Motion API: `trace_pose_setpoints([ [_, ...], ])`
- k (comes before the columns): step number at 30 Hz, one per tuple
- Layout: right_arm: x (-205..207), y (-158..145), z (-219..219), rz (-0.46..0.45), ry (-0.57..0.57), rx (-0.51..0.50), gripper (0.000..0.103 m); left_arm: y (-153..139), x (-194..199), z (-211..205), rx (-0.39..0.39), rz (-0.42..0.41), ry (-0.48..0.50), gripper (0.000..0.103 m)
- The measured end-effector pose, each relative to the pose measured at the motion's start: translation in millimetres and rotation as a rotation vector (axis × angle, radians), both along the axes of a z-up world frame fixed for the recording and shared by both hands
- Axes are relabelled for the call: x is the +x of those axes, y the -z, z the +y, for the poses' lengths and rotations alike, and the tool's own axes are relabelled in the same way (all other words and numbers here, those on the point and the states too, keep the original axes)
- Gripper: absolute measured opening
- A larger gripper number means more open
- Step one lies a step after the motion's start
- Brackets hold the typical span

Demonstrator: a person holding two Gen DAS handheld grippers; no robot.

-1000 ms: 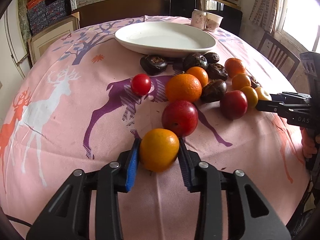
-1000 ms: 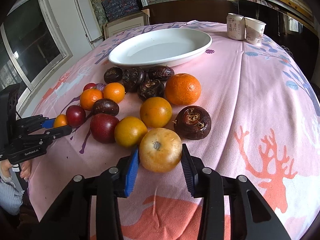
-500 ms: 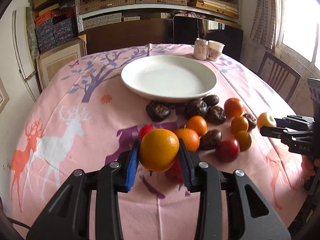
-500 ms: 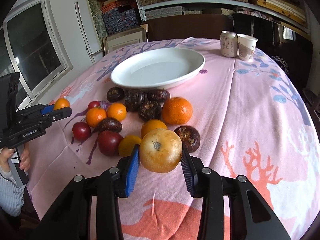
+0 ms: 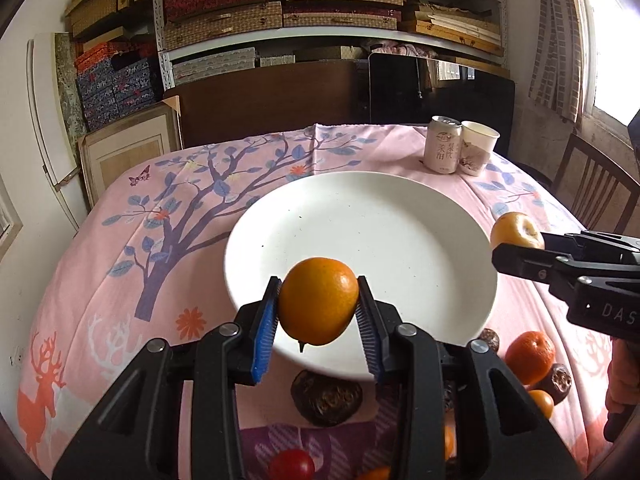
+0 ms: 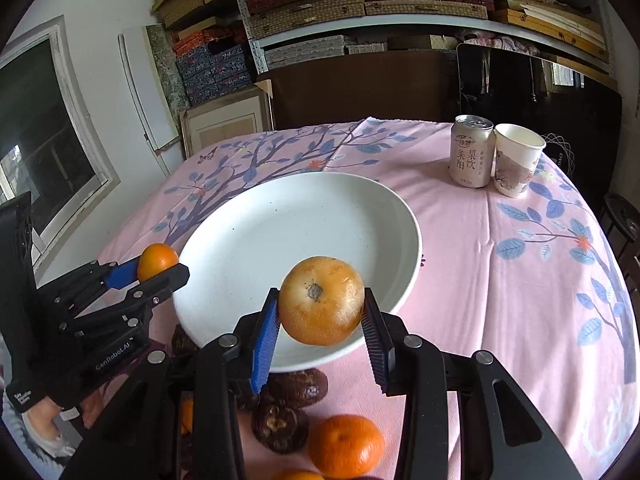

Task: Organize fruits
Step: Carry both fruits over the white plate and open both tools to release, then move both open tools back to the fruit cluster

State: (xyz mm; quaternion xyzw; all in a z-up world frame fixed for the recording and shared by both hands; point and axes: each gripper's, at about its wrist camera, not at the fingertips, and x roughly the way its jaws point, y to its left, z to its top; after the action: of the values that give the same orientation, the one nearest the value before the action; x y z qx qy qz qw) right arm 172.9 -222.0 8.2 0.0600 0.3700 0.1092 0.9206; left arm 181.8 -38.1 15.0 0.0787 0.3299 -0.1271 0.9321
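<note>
Lifted clear of the cloth and carried from the near fruit cluster toward the far side of the table: two fruits, one per tool, now poised over the white plate (image 5: pixel 360 216). Left gripper (image 5: pixel 318 312) clamped on an orange (image 5: pixel 318 306), hanging above the plate's near rim. Right gripper (image 6: pixel 320 308) clamped on a paler, russet-skinned fruit (image 6: pixel 321 300), held above the plate's near-right portion, stem scar facing the lens. Plate bare of fruit. Dark brown fruits (image 6: pixel 280 424) and a loose mandarin (image 6: pixel 346 446) left on the pink tablecloth (image 6: pixel 500 280) nearer than the plate; drink can (image 6: pixel 471 152) and paper cup (image 6: pixel 518 160) side by side at the far right.

Best done now: lowered almost to the plate floor before release, placed well inside the rim and apart from one another, jaws opened slowly so neither round fruit rolls or knocks its neighbour out; tools drawn back and up, clear of the rim.

Compared with a second ago: both fruits formerly resting on the cloth among the cluster, plate far off; grips unchanged, plate now directly beneath.
</note>
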Motion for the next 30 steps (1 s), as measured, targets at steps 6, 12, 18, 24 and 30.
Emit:
trace_pose_setpoints([
  [6, 21.6, 22.3, 12.3, 0.049, -0.013, -0.052, 0.042, 21.2, 22.2, -8.6, 0.025, 0.038, 0.012, 0.036],
  [12, 22.4, 24.9, 7.6, 0.044, -0.003, -0.051, 0.053, 22.1, 27.1, -0.2, -0.004, 0.034, -0.013, 0.054],
  [18, 12.3, 19.0, 3.2, 0.026, 0.000, -0.020, 0.058, 13.8, 11.4, -6.7, 0.042, -0.038, -0.009, 0.069],
  [24, -4.6, 9.3, -2.3, -0.018, 0.027, -0.001, 0.063, 2.2, -9.2, -8.2, 0.073, -0.107, -0.014, 0.079],
  [30, -32.9, 3.6, -7.2, -0.066, 0.048, 0.008, 0.070, -5.6, -32.6, -1.6, 0.074, -0.148, -0.039, 0.083],
])
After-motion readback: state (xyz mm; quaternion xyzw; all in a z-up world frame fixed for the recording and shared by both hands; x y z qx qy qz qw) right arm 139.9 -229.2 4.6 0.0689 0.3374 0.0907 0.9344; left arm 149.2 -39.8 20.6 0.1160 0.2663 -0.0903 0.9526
